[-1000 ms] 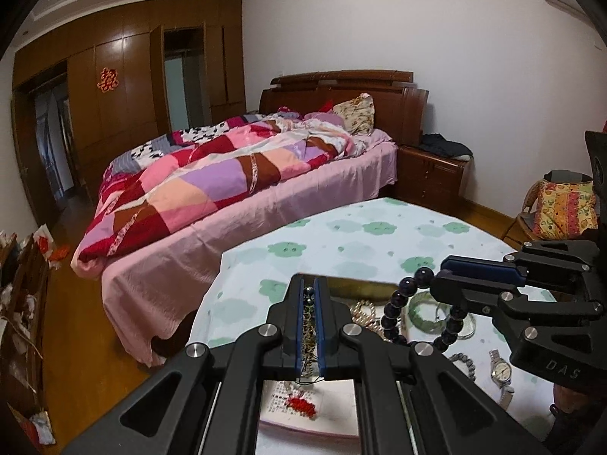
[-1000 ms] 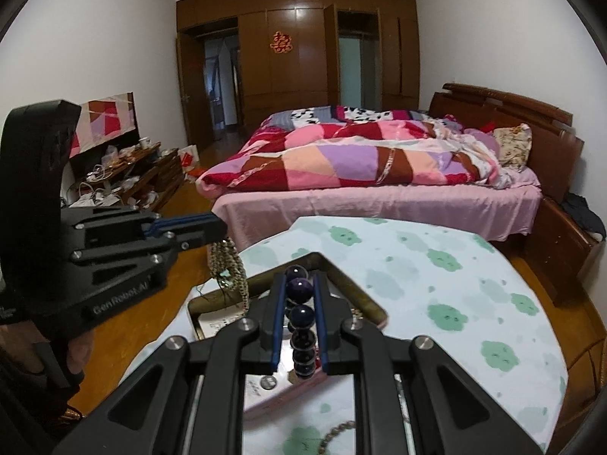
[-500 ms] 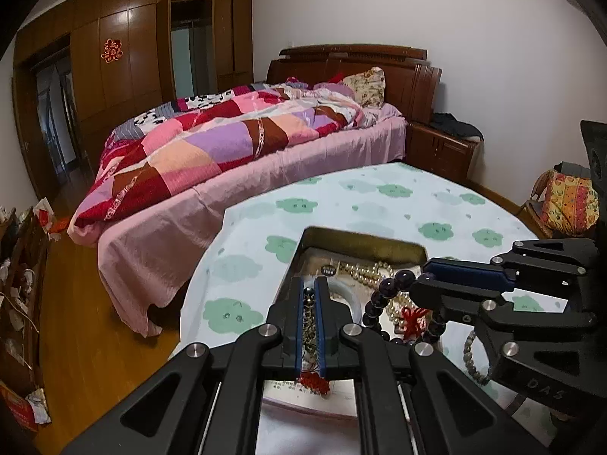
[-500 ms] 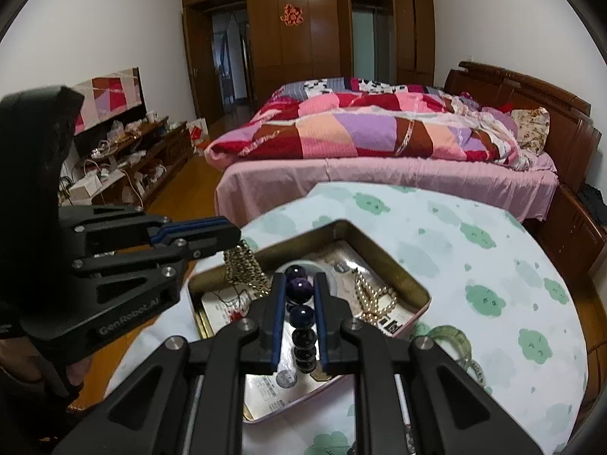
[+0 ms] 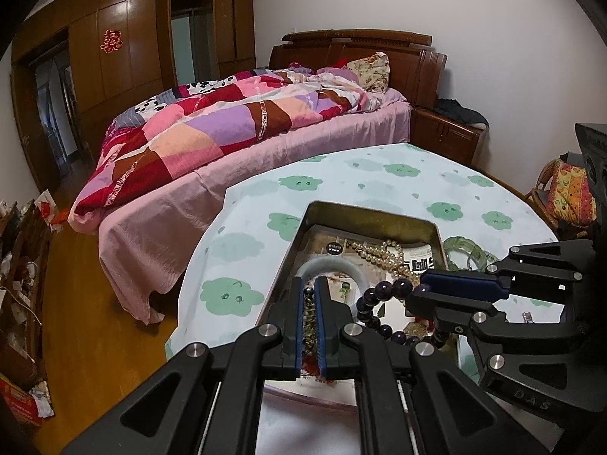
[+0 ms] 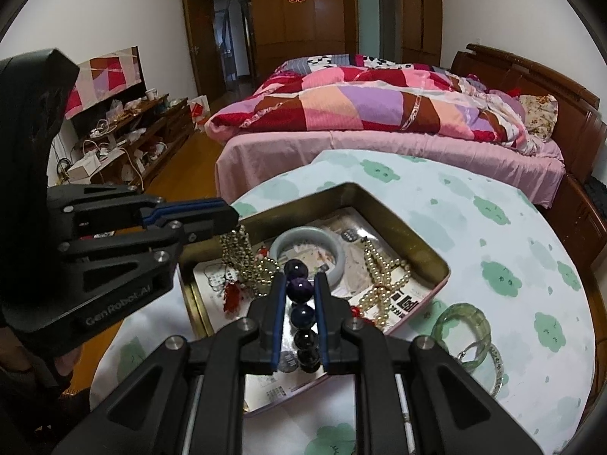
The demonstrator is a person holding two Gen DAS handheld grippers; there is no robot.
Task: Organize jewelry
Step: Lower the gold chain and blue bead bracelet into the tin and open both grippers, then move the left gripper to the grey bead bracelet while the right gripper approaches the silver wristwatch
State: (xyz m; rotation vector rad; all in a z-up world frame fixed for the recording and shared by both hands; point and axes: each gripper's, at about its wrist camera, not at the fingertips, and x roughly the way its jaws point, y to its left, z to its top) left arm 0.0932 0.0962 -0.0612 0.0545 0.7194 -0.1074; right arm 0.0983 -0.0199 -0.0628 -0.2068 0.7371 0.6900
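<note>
The left tool (image 5: pixel 311 326) was closed on a gold bead chain (image 6: pixel 242 258), its blue-lined fingers pinching the strand so that it hung in loops down into the tin (image 6: pixel 402 220); a red tassel (image 6: pixel 231 295) lay beneath it on the tin's floor. The right tool (image 6: pixel 299 322) was likewise clamped shut, on a string of dark purple beads (image 6: pixel 301 311) that ran lengthwise between its fingers and, in the left wrist view, curved out in an arc from its tip over the tin. Both tools hovered just above the open tin, the left one coming in from the side and the right one pointing toward the far rim. Inside the tin lay a pale jade bangle (image 6: pixel 309 237) near the middle, a heap of pearl necklace (image 6: pixel 383 280) just beside it toward the right wall, and printed paper lining the bottom. Outside the tin, near its right wall, a translucent green bangle (image 6: pixel 464 322) rested on the tabletop (image 6: pixel 493 227), with a thinner clear ring touching it on the near side. The tabletop wore a white cloth with green cloud shapes. Beyond it stood a bed (image 5: pixel 227 129) with a patchwork quilt and a wooden wardrobe wall (image 6: pixel 322 19).
</note>
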